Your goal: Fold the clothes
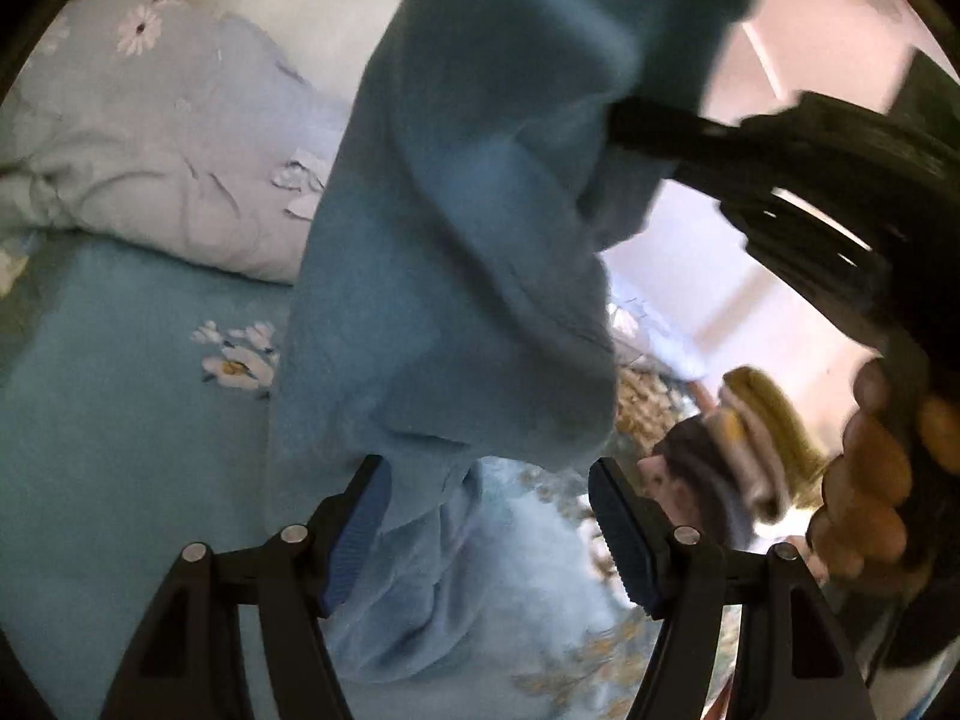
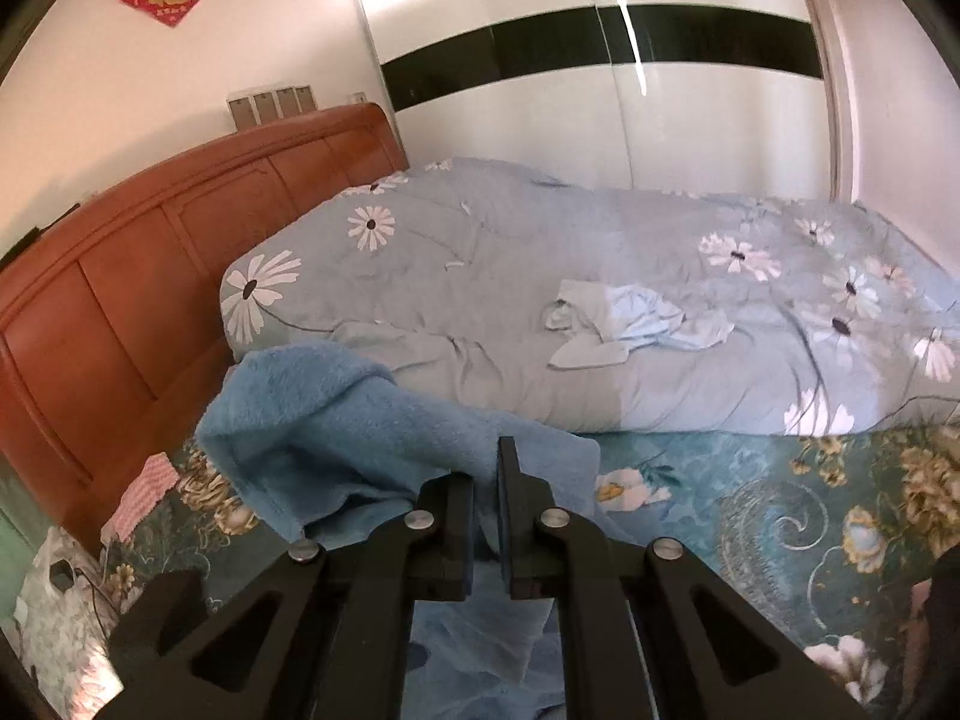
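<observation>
Blue towel (image 2: 336, 420) is hanging from the clamped right gripper (image 2: 485, 516); the left gripper (image 1: 489, 528), gaping empty below, is risking a missed catch.

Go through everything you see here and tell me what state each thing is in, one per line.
blue towel: hanging, lifted off the bed
right gripper: shut on the blue towel
left gripper: open, towel's lower end between its fingers, not pinched
quilt: bunched along the bed
small light garment: crumpled on the quilt
folded clothes: stacked, blurred
</observation>
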